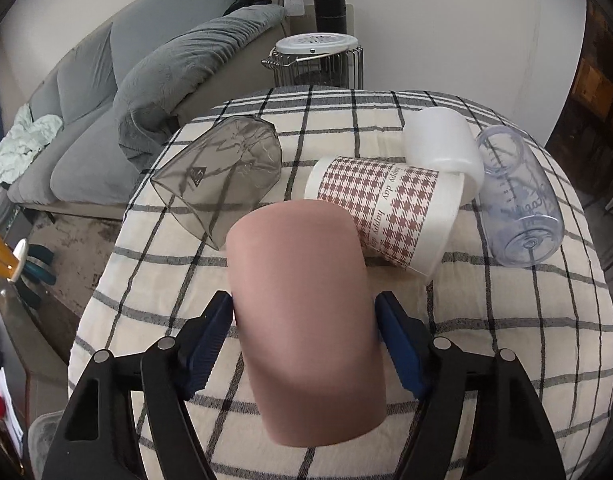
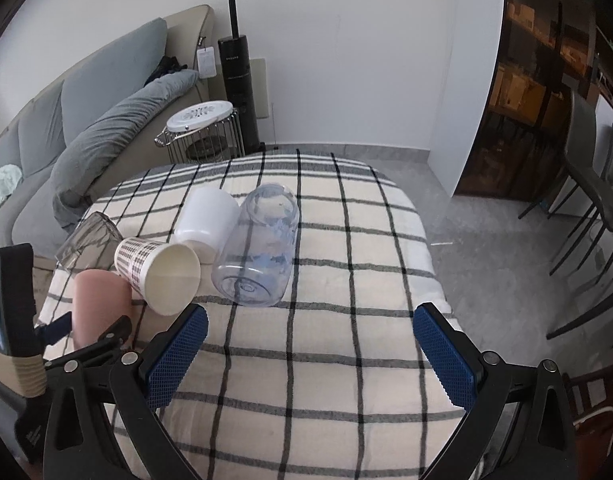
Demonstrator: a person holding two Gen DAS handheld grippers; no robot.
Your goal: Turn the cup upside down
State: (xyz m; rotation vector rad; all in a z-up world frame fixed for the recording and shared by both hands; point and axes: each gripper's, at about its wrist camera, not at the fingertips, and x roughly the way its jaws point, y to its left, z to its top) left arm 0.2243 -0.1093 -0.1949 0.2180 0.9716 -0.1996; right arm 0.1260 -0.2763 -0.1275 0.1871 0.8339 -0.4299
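Observation:
A pink cup (image 1: 306, 312) sits between the blue pads of my left gripper (image 1: 304, 312), which is shut on its sides; the cup stands on the checked tablecloth (image 1: 506, 360). It also shows at the left of the right wrist view (image 2: 100, 300) with the left gripper (image 2: 82, 330) around it. My right gripper (image 2: 310, 344) is open and empty above the cloth's near middle.
Lying on their sides: a smoky clear cup (image 1: 222, 184), a houndstooth paper cup (image 1: 386, 208), a white cup (image 1: 442, 144), a clear bottle-like cup (image 1: 514, 200). A grey sofa (image 1: 106, 100) is left, a wire basket (image 1: 318, 60) is behind the table, chairs (image 2: 586, 200) are right.

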